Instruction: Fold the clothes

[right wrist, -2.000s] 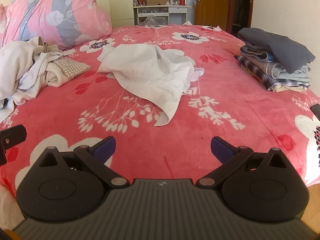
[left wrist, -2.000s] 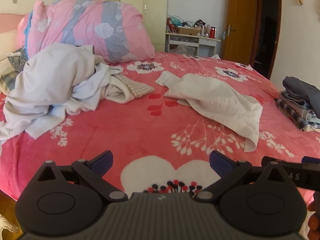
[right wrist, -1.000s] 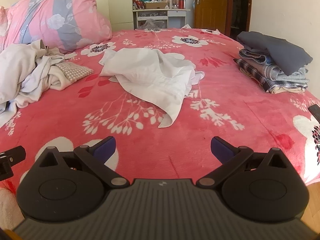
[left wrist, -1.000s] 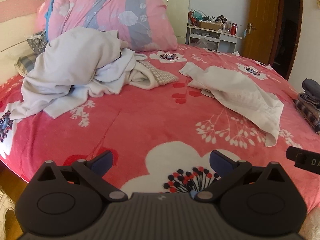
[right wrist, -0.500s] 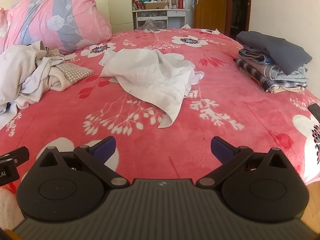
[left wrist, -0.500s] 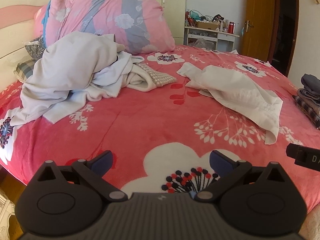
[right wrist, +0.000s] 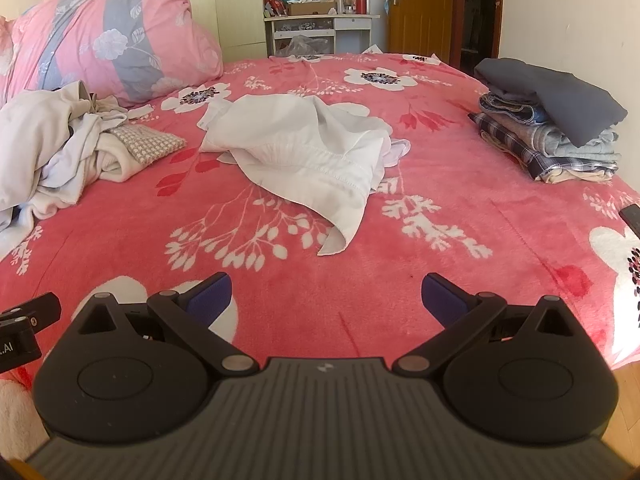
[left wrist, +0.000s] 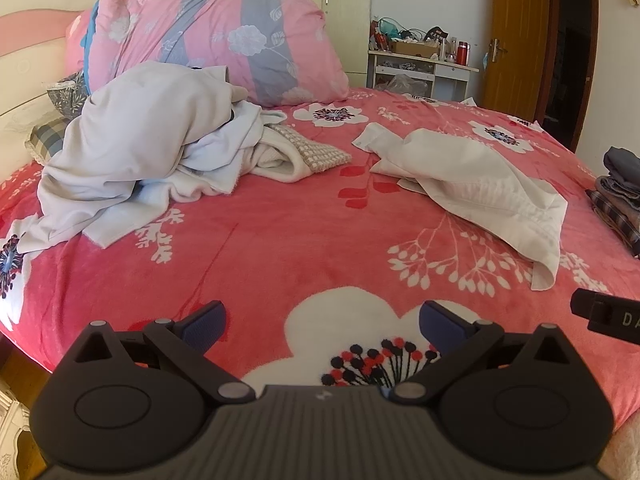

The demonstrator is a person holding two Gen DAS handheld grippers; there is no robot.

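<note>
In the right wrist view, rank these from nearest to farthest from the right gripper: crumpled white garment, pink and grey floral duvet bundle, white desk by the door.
From the right gripper:
1. Crumpled white garment, mid-bed, straight ahead.
2. Pink and grey floral duvet bundle, far left, at the bed's head.
3. White desk, beyond the bed, against the back wall.

A lived-in home bedroom — a bed under a red floral blanket, a big pink-and-grey bundled quilt by the headboard, loose laundry, cream wardrobes, a cluttered white desk and a wooden door.
</note>
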